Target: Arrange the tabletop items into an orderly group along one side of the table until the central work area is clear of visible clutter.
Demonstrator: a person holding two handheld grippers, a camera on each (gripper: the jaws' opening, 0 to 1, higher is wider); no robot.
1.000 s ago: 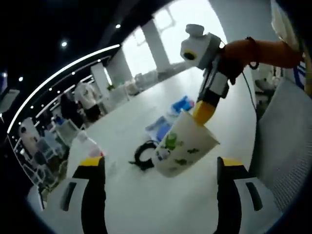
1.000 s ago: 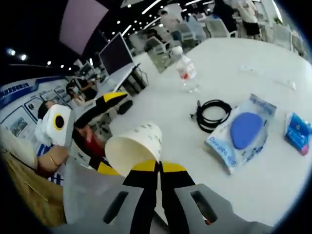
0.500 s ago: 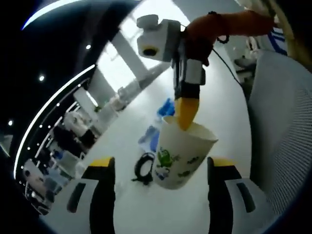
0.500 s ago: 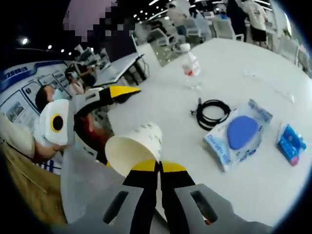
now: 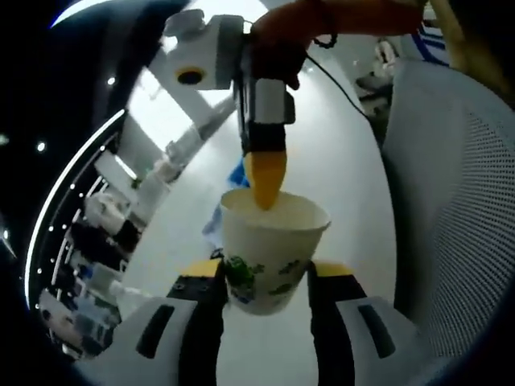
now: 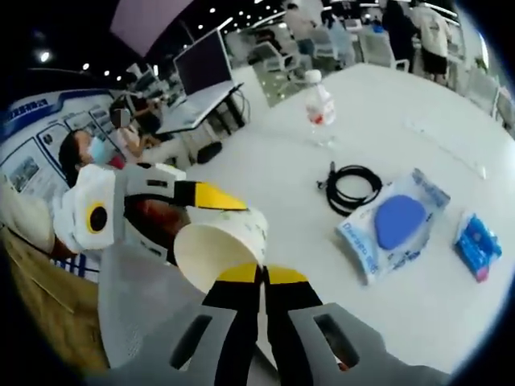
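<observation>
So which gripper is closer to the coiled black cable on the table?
Neither, clearly: both are at the white paper cup, well short of the coiled black cable. The right gripper pinches the cup's rim; the left gripper straddles its base.

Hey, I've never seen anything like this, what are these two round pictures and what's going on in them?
A person holds a hand-held gripper in each hand, and a fisheye camera rides on each, looking out along its two jaws.

In the left gripper view, the left hand-held gripper has its yellow-tipped jaws on either side of a paper cup, close against it; whether they press it I cannot tell. From above, the right hand-held gripper pinches the cup's rim.

In the right gripper view, that right gripper's jaws are shut on the cup's rim, and the left one comes in from the left.

On the white table lie a water bottle, a coiled black cable, a pack of wipes with a blue lid and a small blue packet.
</observation>
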